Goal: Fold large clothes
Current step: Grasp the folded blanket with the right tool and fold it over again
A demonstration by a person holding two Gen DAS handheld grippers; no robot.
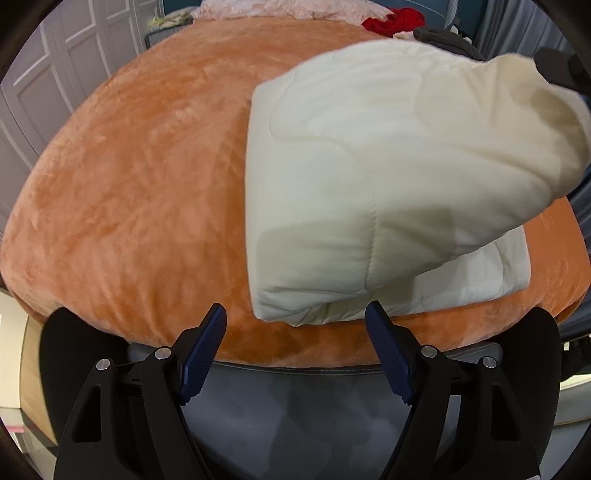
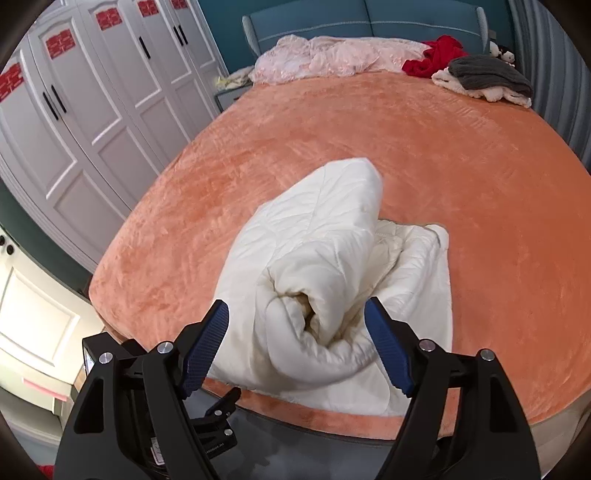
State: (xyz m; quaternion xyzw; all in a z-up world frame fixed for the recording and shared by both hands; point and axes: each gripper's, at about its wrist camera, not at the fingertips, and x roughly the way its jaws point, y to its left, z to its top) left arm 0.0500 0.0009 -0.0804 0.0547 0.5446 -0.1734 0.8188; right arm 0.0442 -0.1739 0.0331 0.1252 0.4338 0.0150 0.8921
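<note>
Lying near the foot edge of the bed: one cream quilted garment (image 2: pixel 332 266), padded, partly folded and bunched, on the orange plush bedspread (image 2: pixel 424 155); in the left wrist view the same garment (image 1: pixel 351 192) shows a flat lower layer on the spread with a thick upper fold raised over it toward the right, stitched seams visible on the near face.

Left gripper (image 1: pixel 295 314): fingers spread wide, blue ribbed pads (image 1: pixel 203 350) apart with nothing between them; poised at the bed's foot edge, its right fingertip just at the garment's near corner, contact not determinable.

Right gripper (image 2: pixel 295 310): fingers spread wide, blue pads (image 2: pixel 388 350) either side of the rolled near end of the garment; whether the pads touch the cloth cannot be told; not clamped.

Other items, far end of bed: pink ruffled bedding (image 2: pixel 332 55) along the teal headboard (image 2: pixel 369 22); red cloth (image 2: pixel 436 55) beside it; dark grey knit (image 2: pixel 487 74) lying on a pale fleecy item (image 2: pixel 480 92), at the right corner.

Surroundings: white panelled wardrobe doors (image 2: pixel 92 110) with red labels along the left side of the bed; grey floor (image 1: pixel 295 424) below the foot edge.
</note>
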